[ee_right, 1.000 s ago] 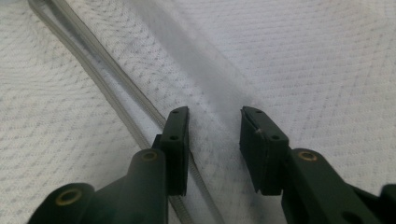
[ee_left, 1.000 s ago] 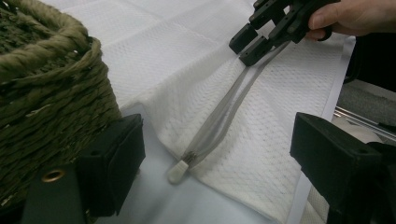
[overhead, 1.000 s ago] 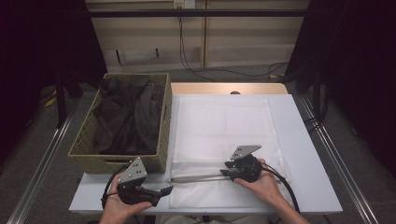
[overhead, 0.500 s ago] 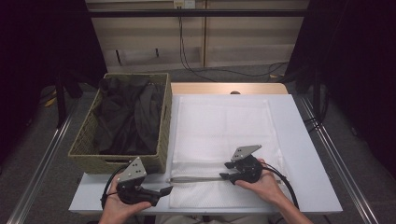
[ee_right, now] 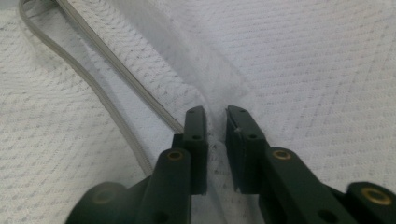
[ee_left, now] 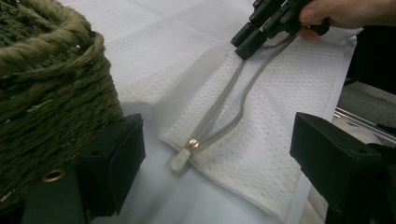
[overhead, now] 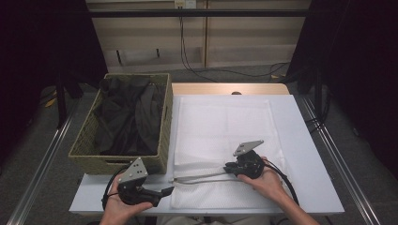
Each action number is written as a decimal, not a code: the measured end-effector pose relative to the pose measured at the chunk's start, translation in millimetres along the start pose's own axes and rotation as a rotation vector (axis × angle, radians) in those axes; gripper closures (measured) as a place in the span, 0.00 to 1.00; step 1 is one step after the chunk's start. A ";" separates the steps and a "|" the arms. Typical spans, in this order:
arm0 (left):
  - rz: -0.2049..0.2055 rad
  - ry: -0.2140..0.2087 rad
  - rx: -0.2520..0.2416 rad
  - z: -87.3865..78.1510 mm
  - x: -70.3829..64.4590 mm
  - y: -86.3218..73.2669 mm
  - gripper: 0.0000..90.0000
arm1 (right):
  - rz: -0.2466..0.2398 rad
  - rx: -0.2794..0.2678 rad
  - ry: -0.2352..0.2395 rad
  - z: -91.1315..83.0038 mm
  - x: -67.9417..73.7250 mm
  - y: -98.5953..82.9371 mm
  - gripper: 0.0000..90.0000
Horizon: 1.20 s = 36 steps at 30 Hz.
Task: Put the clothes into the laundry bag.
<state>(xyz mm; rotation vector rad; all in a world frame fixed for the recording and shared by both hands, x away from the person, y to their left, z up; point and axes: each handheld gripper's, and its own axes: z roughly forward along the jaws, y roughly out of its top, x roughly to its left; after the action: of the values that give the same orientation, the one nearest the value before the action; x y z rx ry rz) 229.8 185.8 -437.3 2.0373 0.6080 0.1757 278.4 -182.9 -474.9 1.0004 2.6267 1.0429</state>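
Observation:
A white mesh bag (overhead: 225,126) lies flat on the table, its grey zipper (overhead: 202,177) parted near the front edge. My right gripper (overhead: 228,167) rests on the bag at the zipper's right end. In the right gripper view my right gripper (ee_right: 215,114) has its jaws pinched on a raised fold of the mesh bag (ee_right: 299,60), beside the zipper tape (ee_right: 93,88). My left gripper (overhead: 166,191) stands open at the bag's front left corner. In the left gripper view the zipper pull (ee_left: 180,161) lies between the wide jaws of my left gripper (ee_left: 215,126), untouched, and the right gripper (ee_left: 245,46) is farther off.
A woven basket (overhead: 84,145) holding dark cloth (overhead: 129,117) stands on the table's left, close to my left gripper; its wall (ee_left: 51,93) shows in the left gripper view. A wooden board (overhead: 225,89) lies behind the bag. Cables run on the floor beyond.

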 end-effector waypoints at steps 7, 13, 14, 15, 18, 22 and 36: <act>0.000 0.000 0.001 0.0 0.1 0.0 0.20 | 0.043 -0.012 0.043 0.6 -7.1 -0.5 0.99; -0.001 0.003 -0.012 -2.7 -0.5 0.0 0.19 | 0.089 -0.017 0.040 -5.3 -7.2 2.5 1.00; -0.002 0.003 -0.012 -2.9 -0.3 0.1 0.19 | 0.087 -0.030 0.035 -8.2 -7.2 4.0 1.00; -0.002 0.002 -0.014 -2.8 -0.2 0.0 0.19 | 0.095 -0.044 0.041 -11.3 -6.7 5.9 1.00; 0.003 0.001 -0.011 -2.8 -0.7 0.2 0.19 | 0.104 -0.076 0.039 -19.2 -6.9 10.1 1.00; 0.004 -0.001 -0.014 -2.9 -1.1 0.4 0.19 | 0.123 -0.105 0.045 -24.8 -9.7 11.7 1.00; 0.011 0.009 -0.020 -4.4 -5.8 0.3 0.19 | 0.178 -0.234 0.091 -46.2 -14.0 28.0 1.00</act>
<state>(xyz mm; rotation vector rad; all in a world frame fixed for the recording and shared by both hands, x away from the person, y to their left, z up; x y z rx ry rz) 223.3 186.3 -434.0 2.0219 0.5990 0.1971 287.6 -202.6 -423.5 1.1713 2.4422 1.4290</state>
